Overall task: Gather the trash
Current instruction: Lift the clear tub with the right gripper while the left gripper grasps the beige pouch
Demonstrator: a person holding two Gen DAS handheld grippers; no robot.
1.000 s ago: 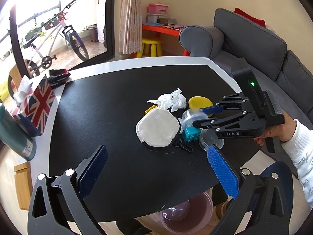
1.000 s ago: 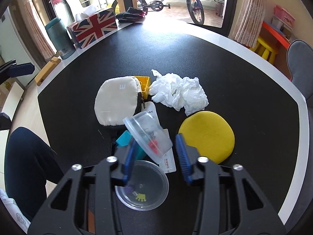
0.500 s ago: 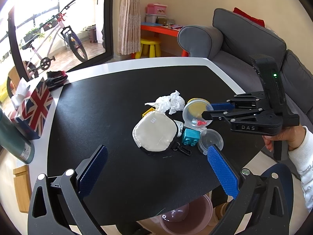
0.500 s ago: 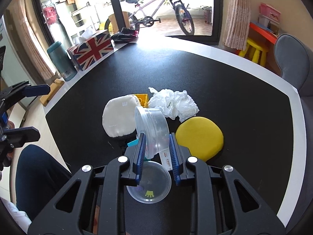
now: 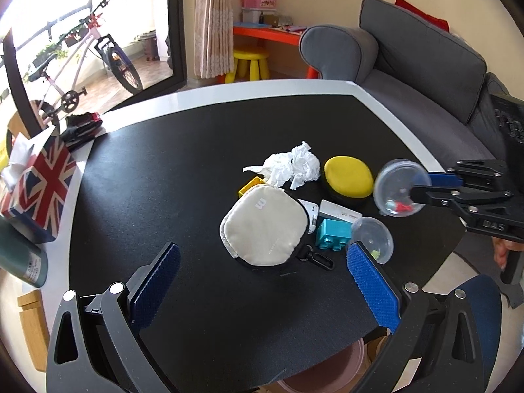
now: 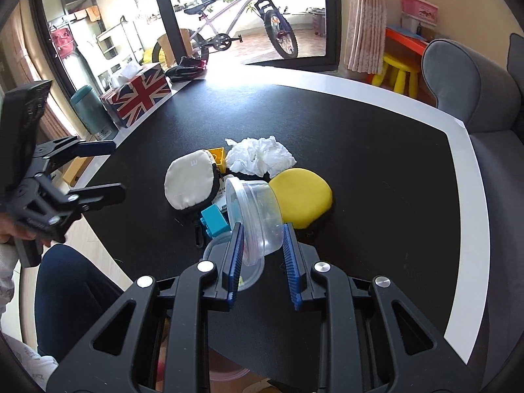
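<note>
My right gripper (image 6: pixel 262 232) is shut on a clear plastic tub (image 6: pixel 255 209), which it holds tilted above the black table (image 5: pixel 163 180). In the left wrist view the tub (image 5: pixel 398 191) hangs at the right with small red bits inside. Its clear lid (image 5: pixel 373 240) lies on the table below. A crumpled white tissue (image 5: pixel 291 165) sits behind a yellow pad (image 5: pixel 348 177). My left gripper (image 5: pixel 262 252) is open over the table's near edge, nothing between its fingers. It shows at the left in the right wrist view (image 6: pixel 116 168).
A cream zip pouch (image 5: pixel 265 229), a teal brick (image 5: pixel 332 237), a yellow brick (image 5: pixel 250 186) and a white packet (image 5: pixel 339 211) lie clustered mid-table. A flag-print tissue box (image 5: pixel 39 186) and a green bottle (image 5: pixel 23 262) stand at the left edge. A pink bin (image 5: pixel 324 376) sits below the near edge.
My right gripper closed on the tub and lifted it off the table, up and away from the clutter. The yellow pad is now uncovered. My left gripper shifted a little.
</note>
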